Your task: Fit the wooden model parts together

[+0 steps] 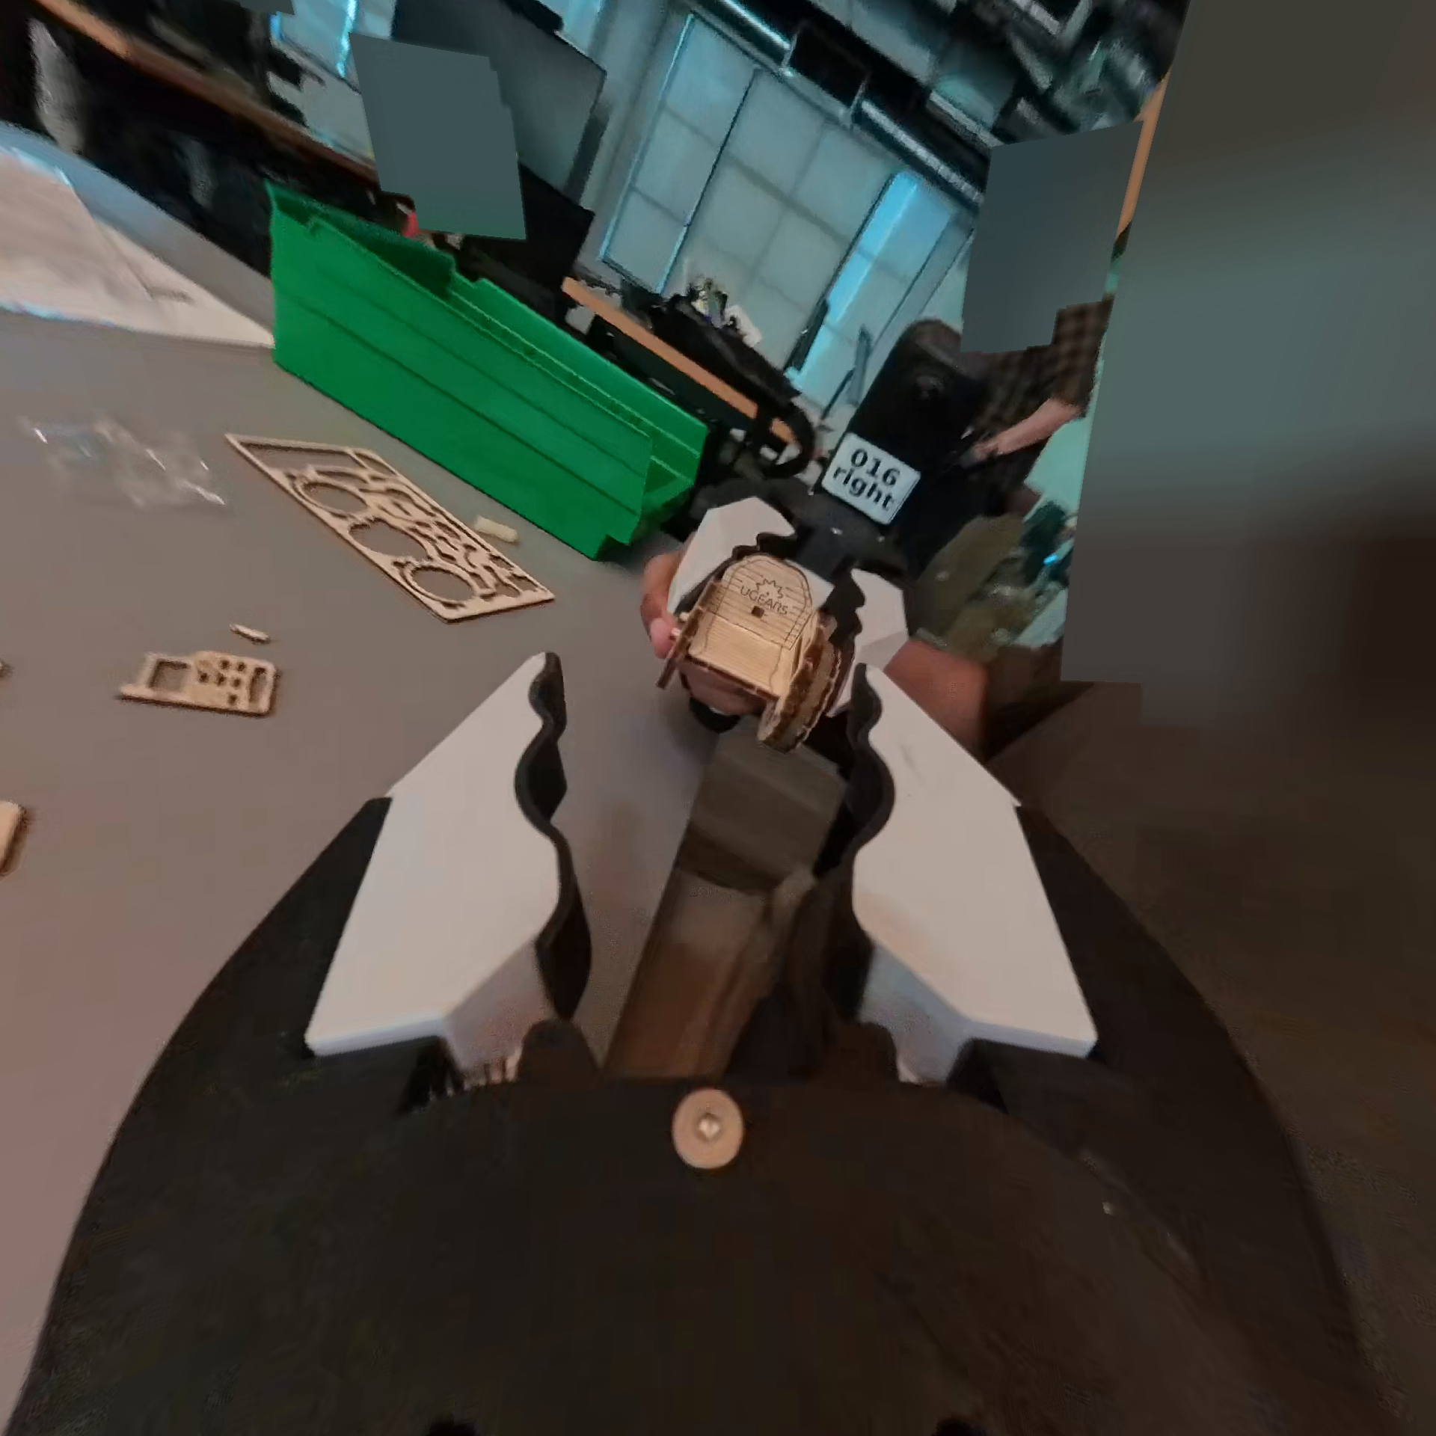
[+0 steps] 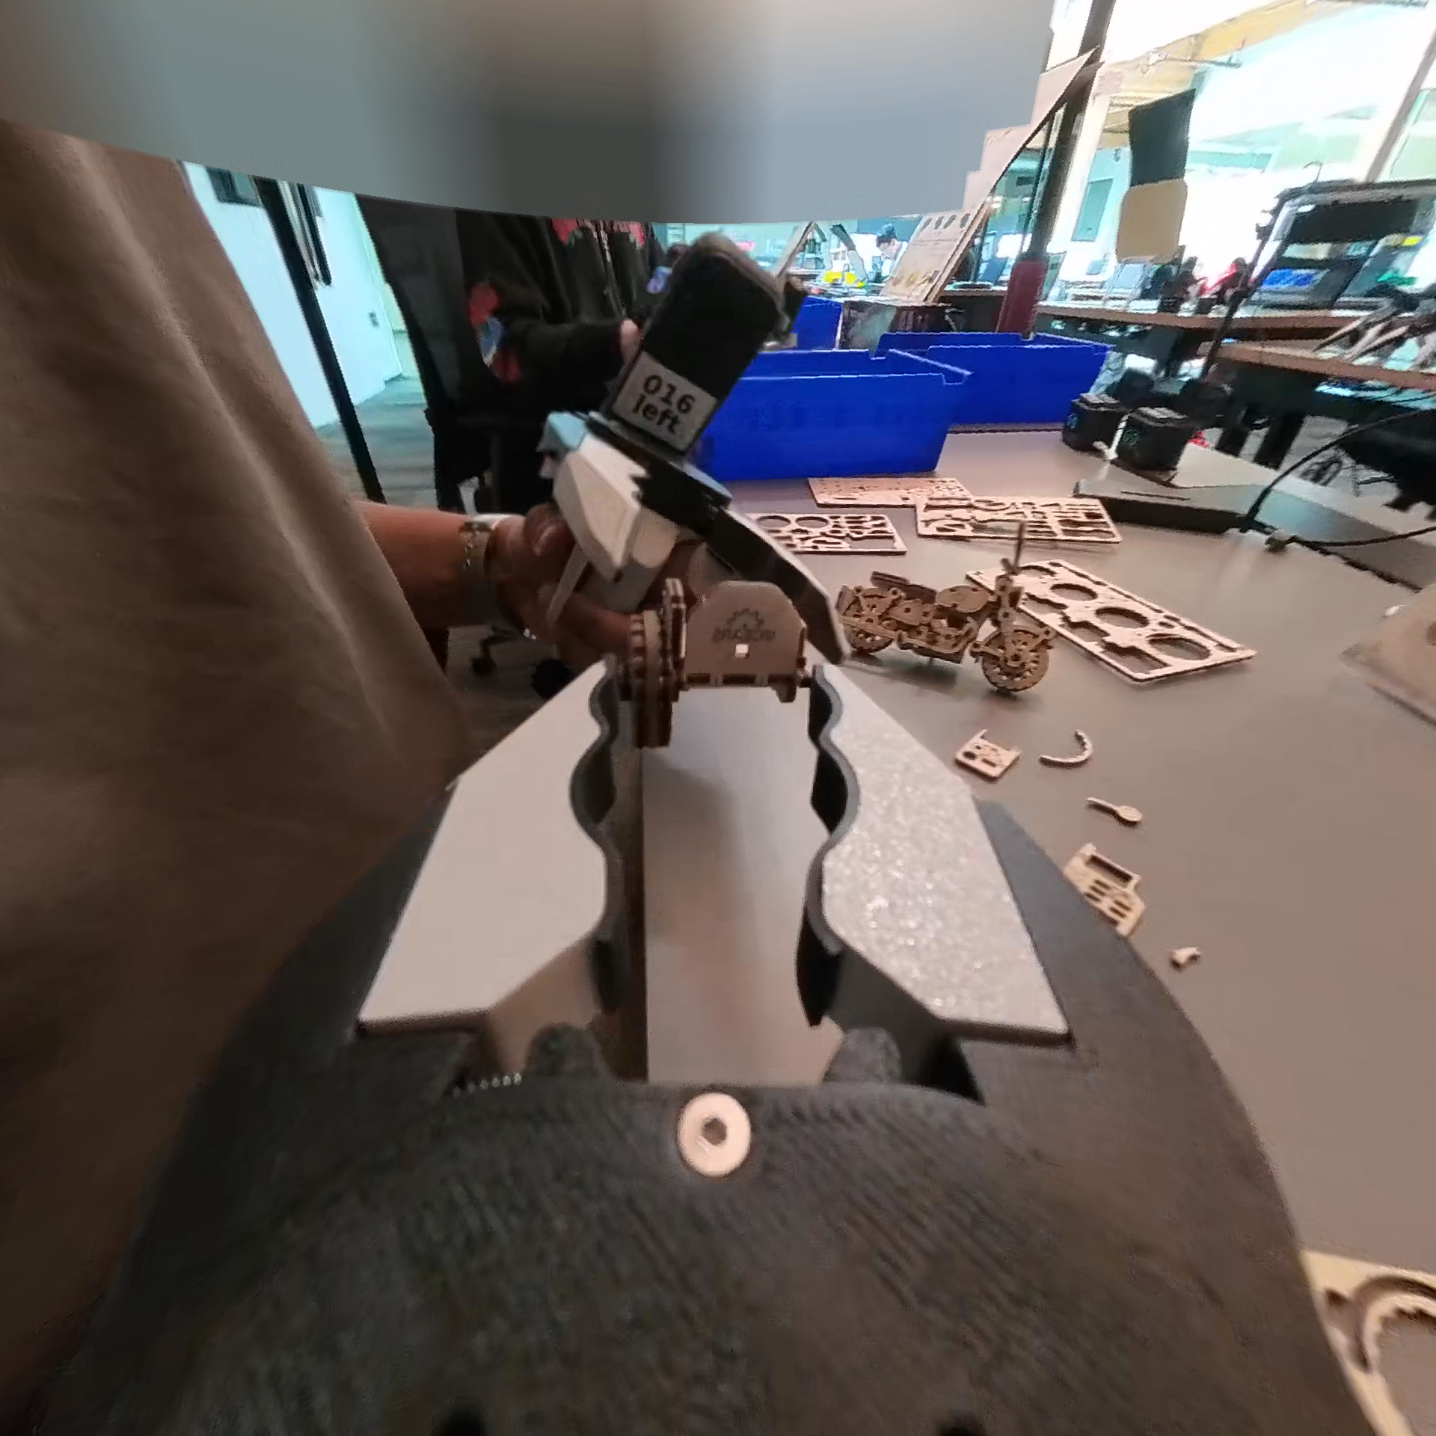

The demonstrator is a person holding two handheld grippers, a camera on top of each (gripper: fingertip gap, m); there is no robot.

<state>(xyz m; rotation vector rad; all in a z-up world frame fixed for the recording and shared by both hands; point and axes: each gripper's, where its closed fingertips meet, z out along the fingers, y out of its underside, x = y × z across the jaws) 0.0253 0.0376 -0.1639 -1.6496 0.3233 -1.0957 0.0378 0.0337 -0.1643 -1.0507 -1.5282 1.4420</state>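
Note:
My right gripper [image 2: 715, 688] is shut on a small wooden sub-assembly [image 2: 730, 641], an arched panel with a spoked wheel at its left side, and holds it in the air above the grey table [image 2: 1165, 777]. In the left wrist view the same sub-assembly [image 1: 758, 645] sits just beyond my left gripper [image 1: 703, 676], which is open wide and empty, its fingertips close on either side of the piece. A finished wooden motorcycle [image 2: 948, 622] stands upright on the table to the right.
Punched wooden sheets [image 2: 1111, 614] [image 1: 388, 528] lie flat on the table, with small loose parts [image 2: 1103, 886] [image 1: 202, 684] near them. A green bin [image 1: 482, 388] and blue bins [image 2: 824, 435] stand at the far edges. People stand beyond the table. My two grippers' fingertips are within a few centimetres of each other. From the left gripper's tips to the finished wooden motorcycle [image 2: 948, 622] is close to 20 cm.

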